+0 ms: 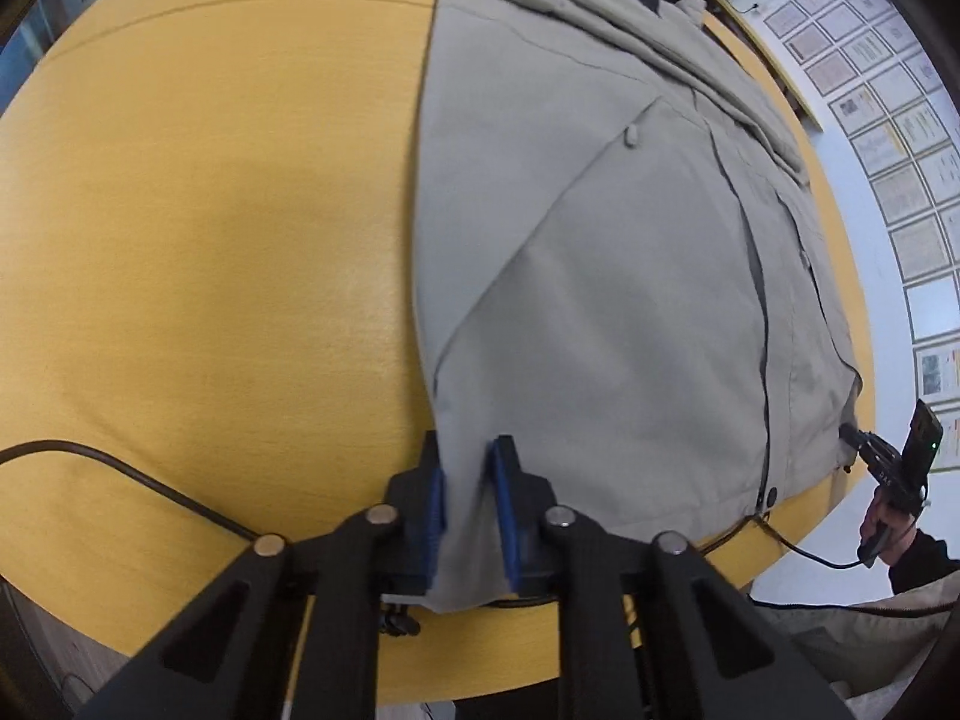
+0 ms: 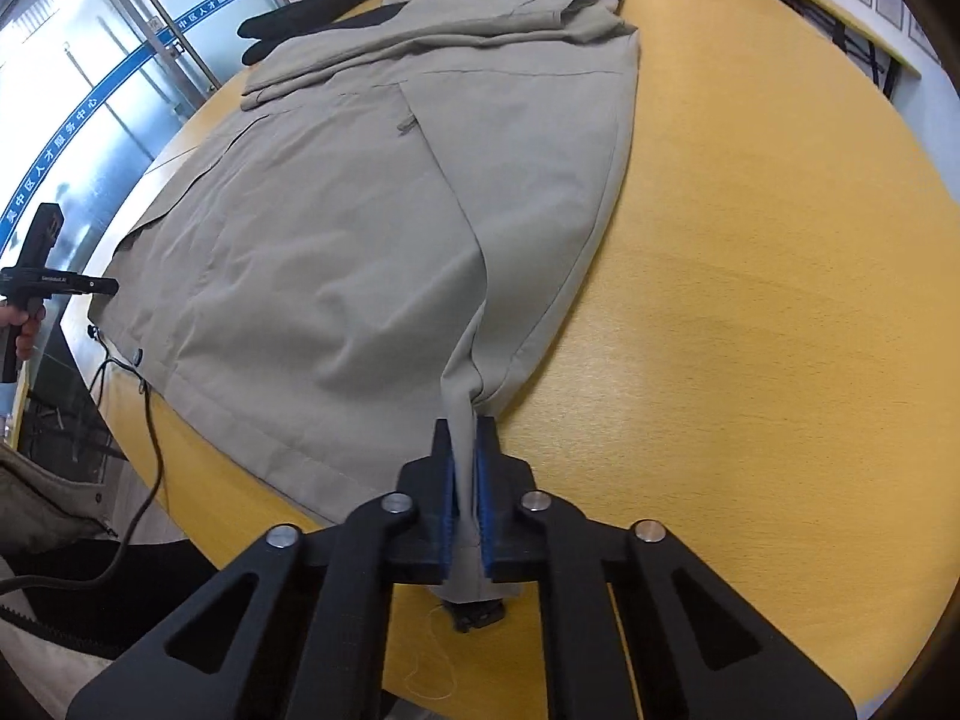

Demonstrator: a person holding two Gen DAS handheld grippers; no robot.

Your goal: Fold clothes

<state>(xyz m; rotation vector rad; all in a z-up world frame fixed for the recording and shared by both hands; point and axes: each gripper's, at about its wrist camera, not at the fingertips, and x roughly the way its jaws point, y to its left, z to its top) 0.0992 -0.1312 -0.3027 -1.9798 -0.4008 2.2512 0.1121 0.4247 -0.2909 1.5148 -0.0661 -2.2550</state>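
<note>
A beige jacket [image 1: 630, 252] lies spread on the round yellow table [image 1: 210, 240], sleeves folded across its far end. My left gripper [image 1: 471, 462] has the jacket's near hem corner between its blue pads [image 1: 499, 510], jaws narrowly apart around the cloth. In the right wrist view the jacket [image 2: 336, 252] lies ahead and left. My right gripper [image 2: 465, 444] is shut on the other hem corner, pulled into a thin ridge. Each gripper shows in the other's view: right gripper [image 1: 849, 438] at the jacket's right edge, left gripper [image 2: 111, 286] at its left edge.
A black cable [image 1: 120, 468] runs over the table's near left edge. Another cable [image 2: 150, 420] hangs off the table edge near the hem. A dark garment [image 2: 312, 6] lies beyond the jacket. Framed papers [image 1: 888, 120] cover the wall to the right.
</note>
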